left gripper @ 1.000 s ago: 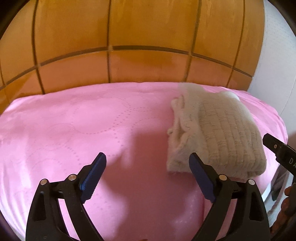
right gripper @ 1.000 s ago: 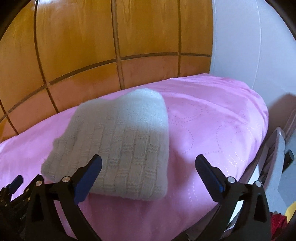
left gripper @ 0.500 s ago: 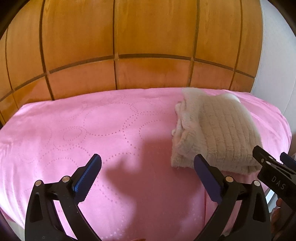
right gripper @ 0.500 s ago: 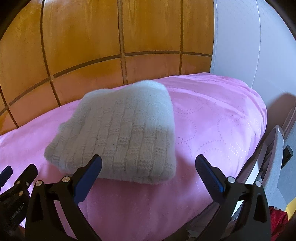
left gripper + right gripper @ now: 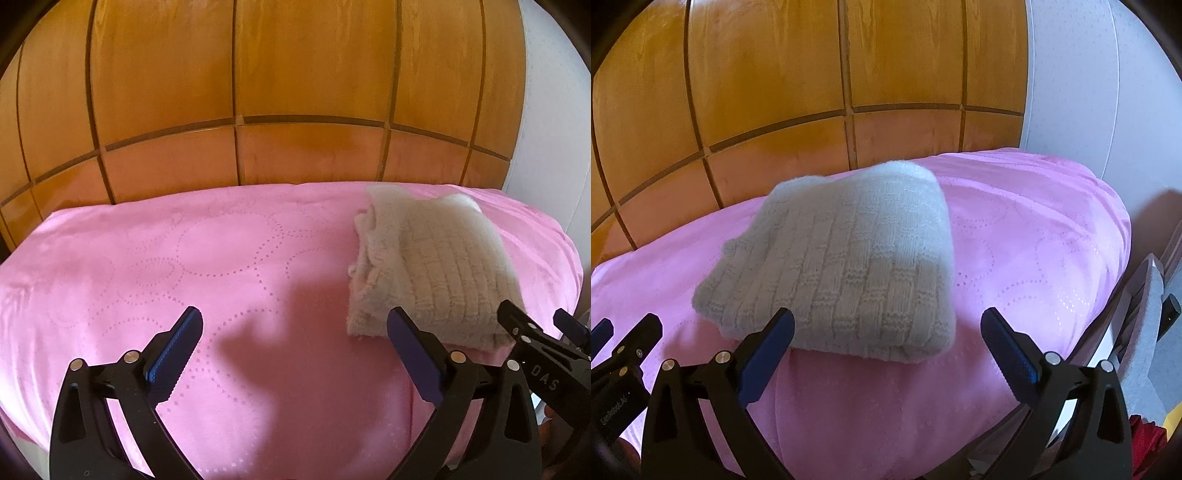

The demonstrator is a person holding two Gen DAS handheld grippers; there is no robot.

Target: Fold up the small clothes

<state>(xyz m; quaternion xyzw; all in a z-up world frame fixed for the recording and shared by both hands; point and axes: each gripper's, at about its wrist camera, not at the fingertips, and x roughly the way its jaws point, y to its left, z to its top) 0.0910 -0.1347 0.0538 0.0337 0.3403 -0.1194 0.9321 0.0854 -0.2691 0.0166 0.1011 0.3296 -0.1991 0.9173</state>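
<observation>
A cream knitted garment (image 5: 432,269) lies folded into a thick rectangle on the right part of the pink bedspread (image 5: 184,258). It also shows in the right wrist view (image 5: 846,266), just beyond my fingers. My left gripper (image 5: 293,343) is open and empty, held above the bedspread to the left of the garment. My right gripper (image 5: 886,339) is open and empty, just in front of the garment's near edge. The right gripper also shows at the right edge of the left wrist view (image 5: 535,332).
An orange wooden panelled headboard (image 5: 258,110) stands behind the bed. A white wall (image 5: 1089,92) is at the right. Beyond the bed's right edge are a grey object (image 5: 1148,321) and red cloth (image 5: 1145,435).
Both grippers have drawn back and risen a little from the folded garment. Their jaws stay open. The garment has not moved.
</observation>
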